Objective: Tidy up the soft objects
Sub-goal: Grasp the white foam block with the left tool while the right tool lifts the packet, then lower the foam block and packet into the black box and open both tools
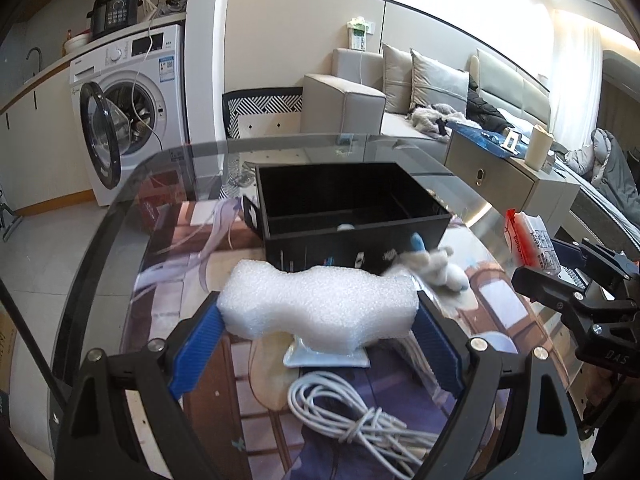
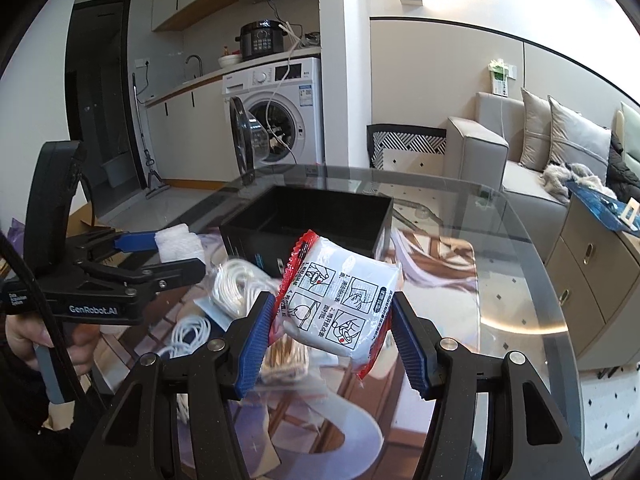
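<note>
My left gripper (image 1: 316, 320) is shut on a white foam block (image 1: 320, 304), held above the table just in front of the black box (image 1: 352, 208). My right gripper (image 2: 332, 332) is shut on a white packet with red edges (image 2: 340, 296), held above the table in front of the black box (image 2: 308, 220). In the left wrist view the right gripper (image 1: 560, 280) with the packet (image 1: 528, 240) shows at the right. In the right wrist view the left gripper (image 2: 160, 252) with the foam (image 2: 180, 246) shows at the left. A white and blue plush toy (image 1: 436, 264) lies beside the box.
A round glass table (image 1: 120, 240) carries a picture mat. Coiled white cables (image 1: 352, 420) and a flat white packet (image 1: 324, 356) lie near me. More cable coils (image 2: 236, 288) and a bag of wooden sticks (image 2: 284, 356) lie under the right gripper. A washing machine and sofa stand beyond.
</note>
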